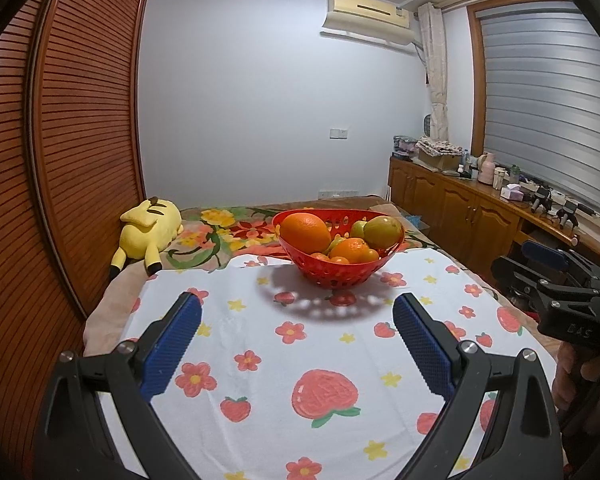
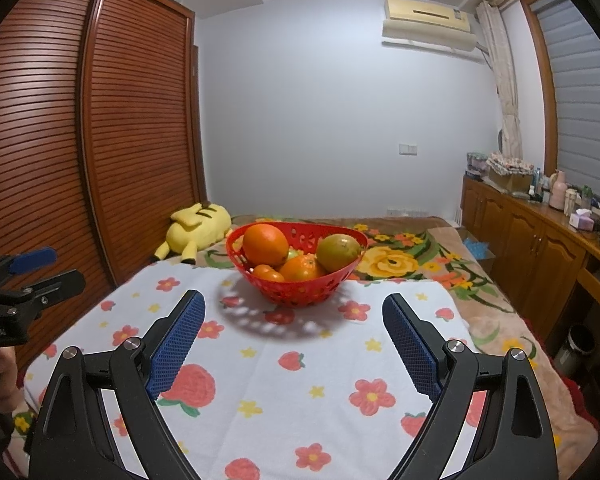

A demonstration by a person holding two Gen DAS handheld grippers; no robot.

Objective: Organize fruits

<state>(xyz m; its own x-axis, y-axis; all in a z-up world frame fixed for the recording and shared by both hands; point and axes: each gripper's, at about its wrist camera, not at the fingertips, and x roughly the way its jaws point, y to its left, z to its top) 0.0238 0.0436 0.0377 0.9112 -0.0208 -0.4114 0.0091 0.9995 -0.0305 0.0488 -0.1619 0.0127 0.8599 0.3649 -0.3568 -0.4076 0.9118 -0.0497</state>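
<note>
A red perforated basket (image 1: pixel 332 276) (image 2: pixel 300 294) stands on the far part of a white cloth with strawberry and flower prints (image 1: pixel 300 360) (image 2: pixel 284 364). It holds a large orange (image 1: pixel 305 232) (image 2: pixel 265 245), a green-yellow fruit (image 1: pixel 383 231) (image 2: pixel 337 252), smaller oranges (image 1: pixel 354 251) (image 2: pixel 302 269) and more fruit below. My left gripper (image 1: pixel 297 308) is open and empty, short of the basket. My right gripper (image 2: pixel 294 308) is open and empty, also short of it. Each gripper shows at the edge of the other's view, the right one (image 1: pixel 556 280) and the left one (image 2: pixel 28 276).
A yellow plush toy (image 1: pixel 148 236) (image 2: pixel 198 228) lies on the floral blanket (image 2: pixel 404 264) beside the slatted wardrobe (image 1: pixel 60 140). A wooden cabinet with clutter (image 1: pixel 480 200) (image 2: pixel 540 232) runs along the right. A small bin (image 2: pixel 574 346) stands on the floor.
</note>
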